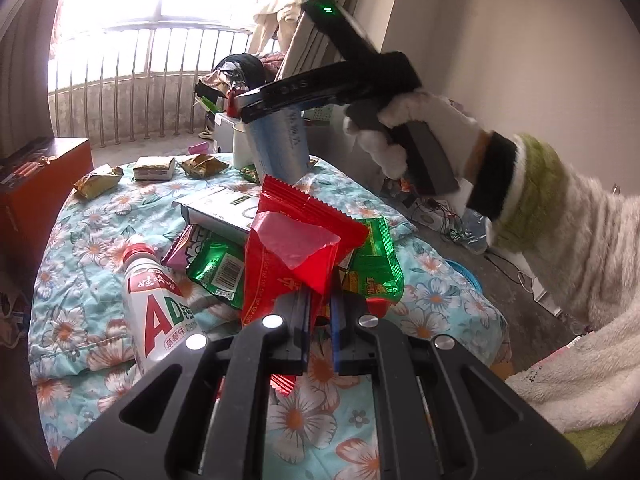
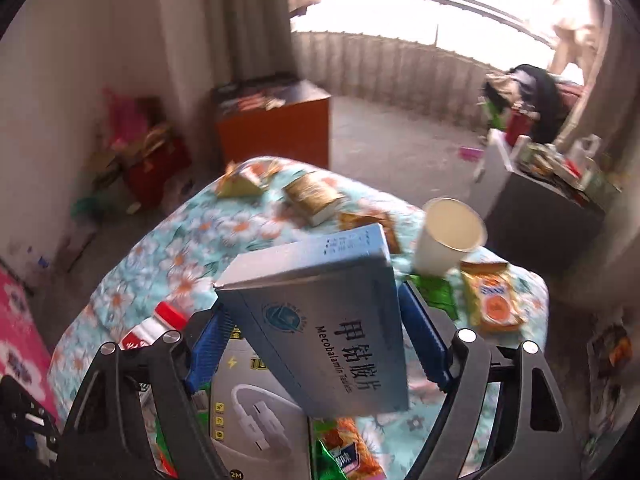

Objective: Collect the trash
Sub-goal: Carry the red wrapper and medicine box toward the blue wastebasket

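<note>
Left gripper (image 1: 320, 308) pinching red wrapper (image 1: 296, 252), right gripper (image 2: 316, 344) tilted down around blue box (image 2: 320, 320)

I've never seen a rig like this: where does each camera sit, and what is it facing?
Left wrist: on the left gripper, shut on a red wrapper; it sees the gloved right hand.
Right wrist: on the right gripper, which has a blue medicine box between its fingers.
Shared: medicine box, floral tablecloth, white bottle.
</note>
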A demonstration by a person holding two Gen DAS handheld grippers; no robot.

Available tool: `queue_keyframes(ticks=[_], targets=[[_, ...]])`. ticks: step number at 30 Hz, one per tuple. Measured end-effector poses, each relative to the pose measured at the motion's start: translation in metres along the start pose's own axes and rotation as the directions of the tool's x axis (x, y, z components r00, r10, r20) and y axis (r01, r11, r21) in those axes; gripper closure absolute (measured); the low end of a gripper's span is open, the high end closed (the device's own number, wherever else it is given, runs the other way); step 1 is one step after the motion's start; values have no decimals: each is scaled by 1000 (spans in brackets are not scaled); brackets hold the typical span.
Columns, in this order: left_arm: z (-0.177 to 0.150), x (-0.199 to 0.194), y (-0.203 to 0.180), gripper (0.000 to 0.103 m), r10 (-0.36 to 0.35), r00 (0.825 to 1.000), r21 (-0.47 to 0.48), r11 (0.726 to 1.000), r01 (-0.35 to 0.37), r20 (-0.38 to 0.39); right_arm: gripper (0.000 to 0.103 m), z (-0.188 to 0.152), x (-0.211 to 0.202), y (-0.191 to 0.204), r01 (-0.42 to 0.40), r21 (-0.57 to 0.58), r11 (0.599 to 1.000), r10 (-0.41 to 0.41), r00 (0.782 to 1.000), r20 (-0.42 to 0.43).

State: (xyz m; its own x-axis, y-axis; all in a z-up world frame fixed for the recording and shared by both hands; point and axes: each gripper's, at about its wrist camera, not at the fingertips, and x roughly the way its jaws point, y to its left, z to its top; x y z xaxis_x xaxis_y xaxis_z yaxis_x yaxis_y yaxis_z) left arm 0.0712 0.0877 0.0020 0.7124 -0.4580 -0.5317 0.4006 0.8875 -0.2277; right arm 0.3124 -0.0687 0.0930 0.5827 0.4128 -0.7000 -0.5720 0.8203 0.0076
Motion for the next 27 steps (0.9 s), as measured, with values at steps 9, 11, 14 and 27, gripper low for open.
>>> queue_keyframes(ticks=[9, 11, 14, 27], targets=[[10, -1, -4, 97, 28, 999, 17, 999, -29, 16, 27, -101, -100, -41, 56, 445, 894, -167, 962, 214], [13, -2, -7, 97, 30, 999, 24, 999, -30, 22, 28, -120, -114, -44, 65, 492, 868, -199, 954, 225], [18, -4, -12, 97, 32, 999, 42, 999, -33, 30, 28, -142, -130, -44, 90, 529, 844, -245, 942, 231], [50, -11, -45, 97, 67, 995, 119, 990, -75, 70, 28, -218, -183, -51, 84, 658, 748, -347, 895, 280]])
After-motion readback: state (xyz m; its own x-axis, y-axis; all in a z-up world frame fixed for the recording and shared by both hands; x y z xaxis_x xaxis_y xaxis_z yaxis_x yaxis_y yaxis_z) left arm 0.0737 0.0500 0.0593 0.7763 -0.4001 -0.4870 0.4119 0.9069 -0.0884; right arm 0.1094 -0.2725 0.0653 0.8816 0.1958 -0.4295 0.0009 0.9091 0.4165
